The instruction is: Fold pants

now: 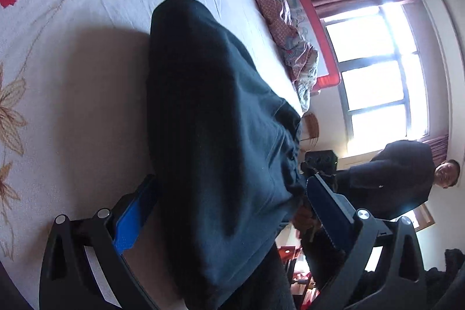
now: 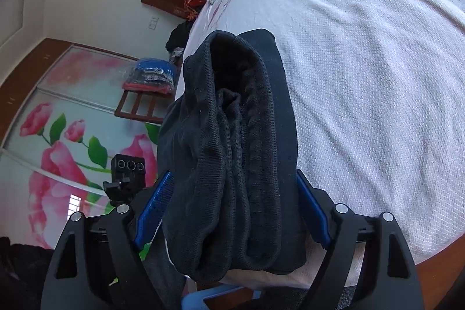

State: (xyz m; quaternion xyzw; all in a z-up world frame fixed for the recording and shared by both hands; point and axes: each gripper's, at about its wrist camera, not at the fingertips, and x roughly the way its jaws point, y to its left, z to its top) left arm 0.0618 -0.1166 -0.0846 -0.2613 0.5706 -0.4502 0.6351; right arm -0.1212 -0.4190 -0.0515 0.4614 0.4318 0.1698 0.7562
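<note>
- The pants (image 1: 215, 118) are dark and already gathered into a thick bundle of several layers. They lie near the edge of the bed (image 1: 87, 54), on the pale sheet with red flowers, and part of the cloth hangs over the side.
- In my judgement the task is far along: the fold looks made, and the step in hand is to set the bundle down on the bed and let it go.
- The left gripper (image 1: 229, 211) stands wide, with the bundle between its two jaws. The blue pad on the left of that view lies against the cloth or just beside it; the pad on the right stands a little apart from the cloth. I cannot tell whether the jaws press, so I cannot say whether this gripper holds the pants or only frames them.
- The right gripper (image 2: 232, 208) is also spread wide, around the end of the bundle where the ribbed waistband or cuff shows its layers. Both blue pads stand at the sides of the cloth and do not squeeze it visibly, so I read this one as released.
- Both grippers point downward to the mattress, and the bundle seems to rest there, not in the air.
- The next move, I think, calls for drawing both grippers back straight, so that the pads do not drag the top layer and open the fold.
- A risk: the hanging part may pull the bundle off the bed edge.
- A person (image 1: 407, 179) in dark clothes stands by the window (image 1: 377, 71), well apart from the work.
</note>
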